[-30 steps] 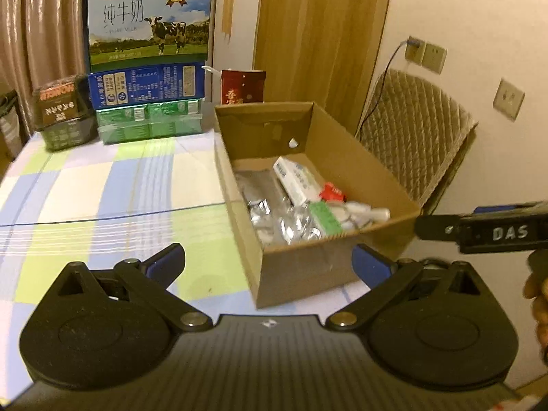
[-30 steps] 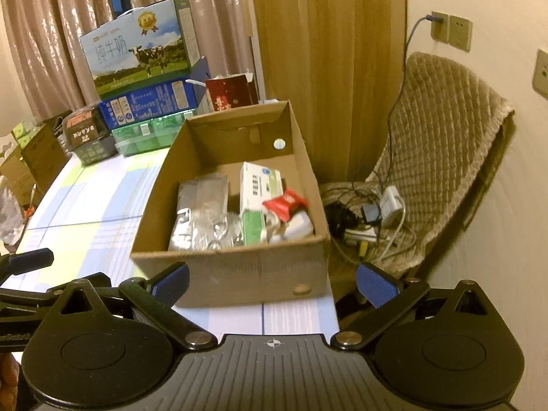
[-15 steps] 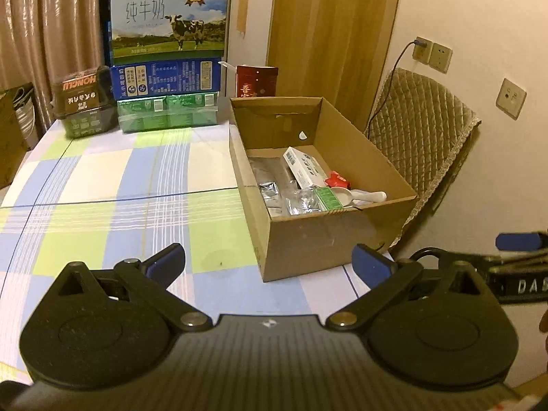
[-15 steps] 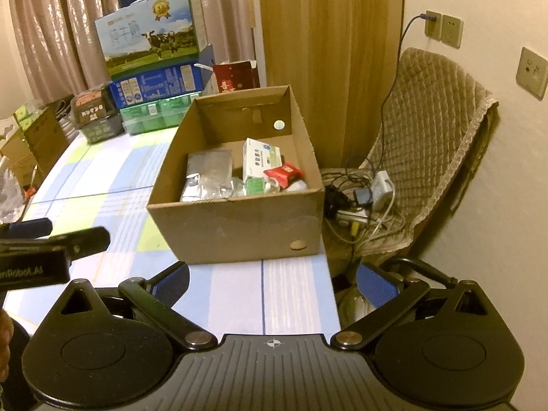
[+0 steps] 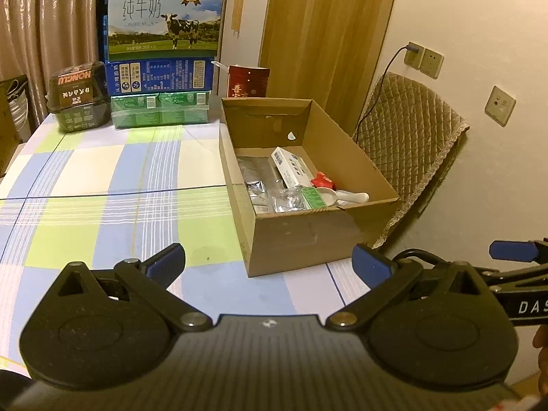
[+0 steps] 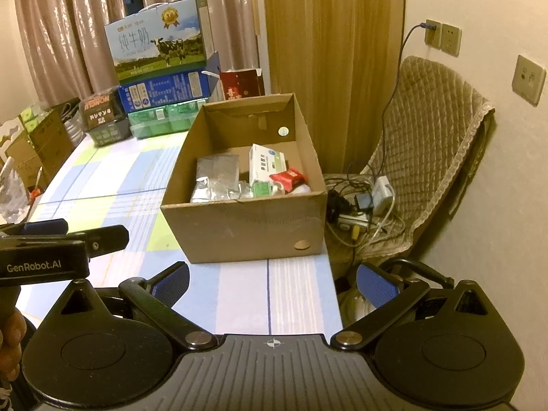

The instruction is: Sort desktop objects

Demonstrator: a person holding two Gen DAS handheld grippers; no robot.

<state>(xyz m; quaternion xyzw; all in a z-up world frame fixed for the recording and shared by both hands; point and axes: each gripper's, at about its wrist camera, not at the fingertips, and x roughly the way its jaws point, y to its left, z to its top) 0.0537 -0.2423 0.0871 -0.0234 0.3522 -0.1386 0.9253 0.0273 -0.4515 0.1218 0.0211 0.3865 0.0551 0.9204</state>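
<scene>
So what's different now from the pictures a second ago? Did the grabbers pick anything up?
No. Both the left gripper and the right gripper pulled back from the open brown cardboard box, so it looks farther away and more of the checked tablecloth shows. Both stayed open and empty. The box, the white carton and red packet inside it, and the stacked milk cartons stayed put.

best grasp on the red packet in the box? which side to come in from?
Probably from above. The red packet lies on top of the pile, against the white-and-green carton, near the cardboard box's right wall. The walls block any side approach. Close the jaws across its narrow width, clear of the carton edge. Both the right gripper and the left gripper are open and empty.
</scene>
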